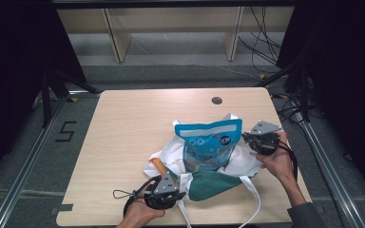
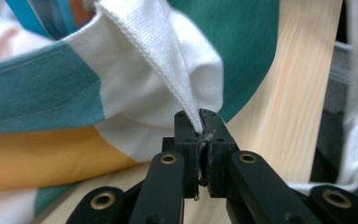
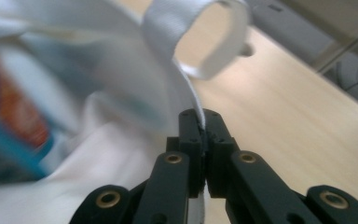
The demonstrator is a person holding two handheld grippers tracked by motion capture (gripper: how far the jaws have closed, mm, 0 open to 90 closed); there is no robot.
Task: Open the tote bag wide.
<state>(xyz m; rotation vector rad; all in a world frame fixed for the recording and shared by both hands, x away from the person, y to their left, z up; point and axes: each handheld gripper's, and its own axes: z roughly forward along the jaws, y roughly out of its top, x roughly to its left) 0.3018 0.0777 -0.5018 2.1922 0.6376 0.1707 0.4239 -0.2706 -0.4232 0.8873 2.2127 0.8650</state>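
The light wooden table (image 1: 123,142) carries a white cloth tote bag (image 1: 244,164) with teal and orange patches, lying crumpled near the person's edge, right of the middle. A blue snack packet (image 1: 208,145) lies in the bag's open mouth, its upper part out past the cloth and its lower end tucked under the folds; its print is too small to read. One long white strap (image 1: 255,197) loops off the table's near edge and is cut off at the bottom of the high view. The left hand-held gripper (image 2: 199,122) lies at the bag's near-left corner, jaws clenched on a pinched fold of the white hem beside the teal patch. The right hand-held gripper (image 3: 200,122) is at the bag's right side, beside the packet, its jaws clamped on the white strap (image 3: 186,56) that curls up into a loop just beyond them. In the right gripper view the bag and packet are blurred.
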